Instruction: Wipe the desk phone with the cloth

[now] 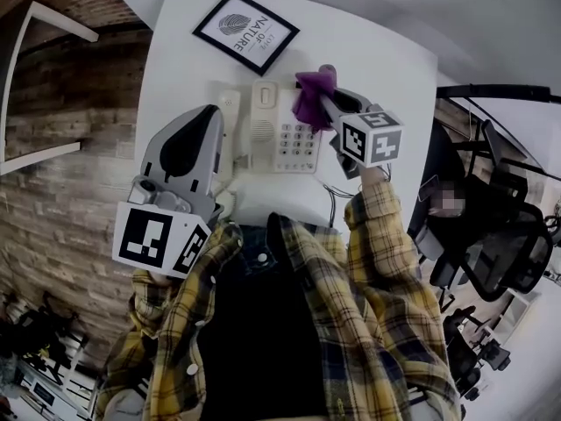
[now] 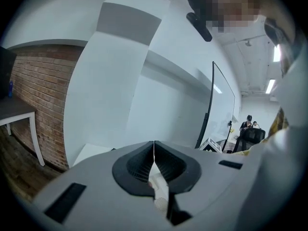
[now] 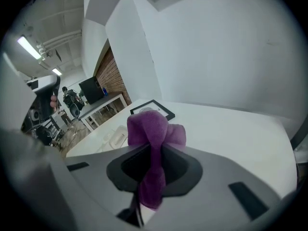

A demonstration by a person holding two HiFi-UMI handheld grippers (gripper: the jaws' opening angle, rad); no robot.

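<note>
A cream desk phone (image 1: 282, 132) lies on the white table (image 1: 386, 68), its handset (image 1: 229, 112) in the cradle on the left. My right gripper (image 1: 321, 89) is shut on a purple cloth (image 1: 309, 97), which hangs over the phone's upper right edge. In the right gripper view the cloth (image 3: 155, 129) bunches out between the jaws of the right gripper (image 3: 153, 147), with the phone (image 3: 115, 137) pale behind it. My left gripper (image 1: 212, 112) is held up beside the handset, shut and empty. The left gripper (image 2: 154, 146) faces a white wall, jaws closed together.
A black-framed print (image 1: 245, 32) lies at the table's far edge, and the framed print (image 3: 153, 109) also shows beyond the cloth. The phone cord (image 1: 333, 202) trails off the near edge. A brick wall (image 1: 61, 147) stands left and office chairs (image 1: 500, 244) right.
</note>
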